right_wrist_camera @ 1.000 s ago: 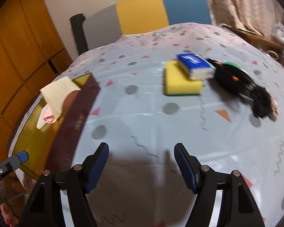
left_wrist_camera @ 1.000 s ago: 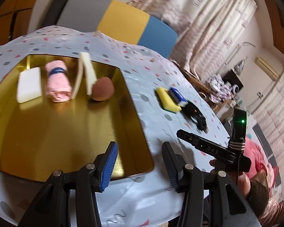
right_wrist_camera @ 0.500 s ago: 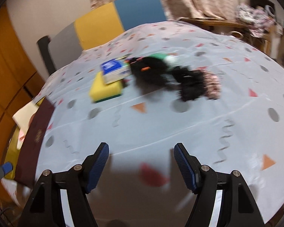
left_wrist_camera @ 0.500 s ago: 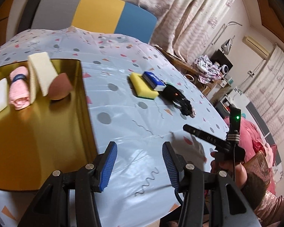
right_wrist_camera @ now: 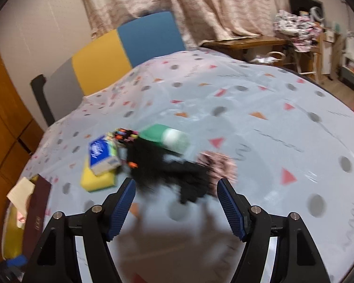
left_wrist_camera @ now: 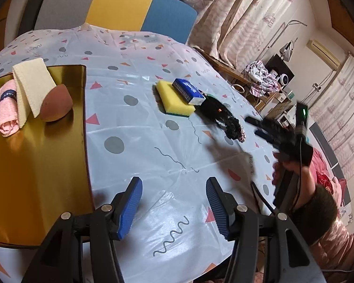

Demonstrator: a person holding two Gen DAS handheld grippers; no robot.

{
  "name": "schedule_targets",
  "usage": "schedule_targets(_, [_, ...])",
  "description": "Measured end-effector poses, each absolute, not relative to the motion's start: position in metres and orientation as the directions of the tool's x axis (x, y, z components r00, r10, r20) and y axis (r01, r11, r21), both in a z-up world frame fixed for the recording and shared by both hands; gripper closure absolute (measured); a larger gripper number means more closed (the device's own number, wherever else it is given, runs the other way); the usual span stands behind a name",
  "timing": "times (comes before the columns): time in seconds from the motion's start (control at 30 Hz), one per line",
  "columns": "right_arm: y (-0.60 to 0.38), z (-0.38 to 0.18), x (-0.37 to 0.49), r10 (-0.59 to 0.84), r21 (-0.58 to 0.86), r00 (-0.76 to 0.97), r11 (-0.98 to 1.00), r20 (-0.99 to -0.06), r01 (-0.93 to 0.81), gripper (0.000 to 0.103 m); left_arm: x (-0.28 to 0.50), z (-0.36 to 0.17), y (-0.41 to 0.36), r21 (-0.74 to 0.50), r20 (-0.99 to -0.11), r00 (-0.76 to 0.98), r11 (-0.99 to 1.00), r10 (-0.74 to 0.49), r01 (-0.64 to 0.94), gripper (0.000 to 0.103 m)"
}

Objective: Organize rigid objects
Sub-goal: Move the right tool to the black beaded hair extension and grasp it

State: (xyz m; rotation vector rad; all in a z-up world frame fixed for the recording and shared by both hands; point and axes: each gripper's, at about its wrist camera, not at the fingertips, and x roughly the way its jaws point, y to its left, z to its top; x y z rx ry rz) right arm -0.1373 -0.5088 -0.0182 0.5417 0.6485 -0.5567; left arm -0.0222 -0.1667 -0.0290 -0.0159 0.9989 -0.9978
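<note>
On the patterned tablecloth a yellow sponge (left_wrist_camera: pixel 174 101) lies with a blue tissue pack (left_wrist_camera: pixel 188 90) resting on it, and a black tangled bundle (left_wrist_camera: pixel 220 115) sits just to their right. My left gripper (left_wrist_camera: pixel 173 184) hovers over bare cloth in front of them, its jaws opening with nothing between them. The blurred right wrist view shows the sponge (right_wrist_camera: pixel 98 179), the tissue pack (right_wrist_camera: pixel 102 154), a set of markers (right_wrist_camera: pixel 124 134), a green container (right_wrist_camera: pixel 167 138) and the black bundle (right_wrist_camera: pixel 167 167). My right gripper (right_wrist_camera: pixel 176 185) is open just short of the bundle; from the left it appears as the right gripper (left_wrist_camera: pixel 253 126).
A gold tray (left_wrist_camera: pixel 35 165) at the left holds a pink rolled towel (left_wrist_camera: pixel 6 108), a cream folded pad (left_wrist_camera: pixel 31 82) and a brown egg-shaped sponge (left_wrist_camera: pixel 55 105). A pink patterned item (right_wrist_camera: pixel 218 165) lies beside the bundle. A chair (left_wrist_camera: pixel 120 4) stands behind the table. A person's hand (left_wrist_camera: pixel 292 165) holds the right gripper.
The left view has swung from over the tray to the cloth on its right, and the left jaws have widened. The right gripper has moved toward the black bundle, which now lies just ahead.
</note>
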Motion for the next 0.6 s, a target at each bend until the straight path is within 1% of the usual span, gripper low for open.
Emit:
schedule_targets(0.07, [-0.504,-0.016,-0.113,-0.293,0.265,0.672,0.757,-0.680,0.597,0.030,-0.023,-0.030,-0.169,-0.427,-0.699,0.154,0.580,-0.698,0.694,0.046])
schedule_targets(0.3, [-0.503,-0.029,-0.035,-0.294,0.139,0.629,0.826,-0.719,0.546,0.031,-0.023,-0.029,-0.166,-0.416,-0.706,0.165,0.592,-0.688,0.690,0.046])
schedule_targets(0.4, [-0.502,-0.041,-0.008,-0.296,0.054,0.591,0.864,-0.750,0.501,0.039,-0.020,-0.029,-0.165,-0.415,-0.711,0.169,0.602,-0.682,0.682,0.046])
schedule_targets(0.47, [-0.500,-0.049,0.004,-0.297,0.002,0.572,0.886,-0.764,0.463,0.042,-0.019,-0.030,-0.165,-0.417,-0.714,0.167,0.605,-0.680,0.679,0.046])
schedule_targets(0.6, [-0.496,-0.066,0.014,-0.263,-0.024,0.550,0.915,-0.793,0.403,0.043,-0.018,-0.034,-0.167,-0.419,-0.721,0.159,0.608,-0.674,0.674,0.046])
